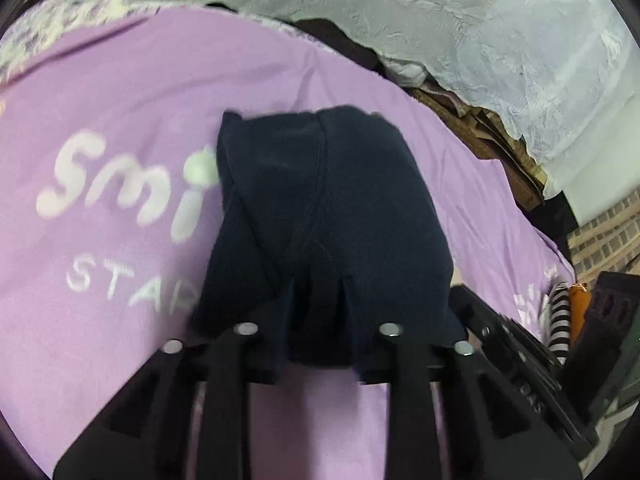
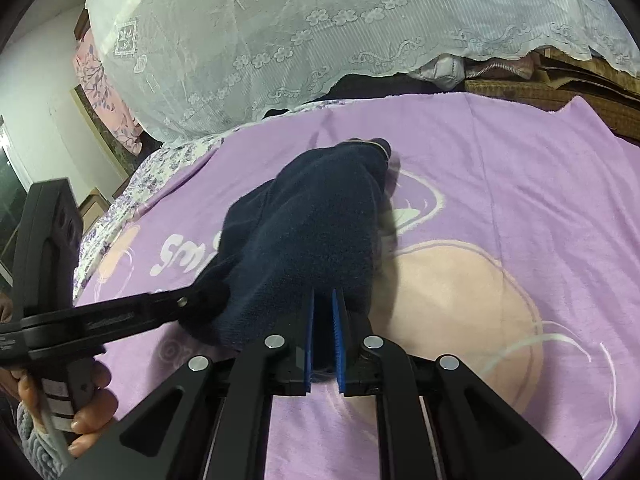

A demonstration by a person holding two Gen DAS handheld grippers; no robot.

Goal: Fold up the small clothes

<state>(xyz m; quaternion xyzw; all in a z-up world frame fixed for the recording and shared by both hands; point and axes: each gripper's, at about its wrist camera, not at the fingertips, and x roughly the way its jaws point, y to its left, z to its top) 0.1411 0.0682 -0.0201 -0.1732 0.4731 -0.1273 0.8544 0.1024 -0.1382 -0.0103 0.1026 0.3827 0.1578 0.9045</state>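
Navy garment is held raised over the purple blanket by both grippers, each clamped on the near hem, and is draped away from the cameras in a bunched, partly folded form. In the left wrist view, the left gripper is seen with its fingers closed on a fold of the dark cloth; the fingertips are buried in the fabric and cannot be made out separately. In the right wrist view, the right gripper is seen with its blue pads drawn narrow, with a thin layer of the garment pinched between them. The left gripper is also visible there from the side, its tip covered by the cloth. White lettering on the blanket is partly hidden behind the garment, and its edges are blurred. A lace cover is draped over objects behind the blanket; what lies beneath it cannot be identified. The far hem of the garment is smeared in both views.
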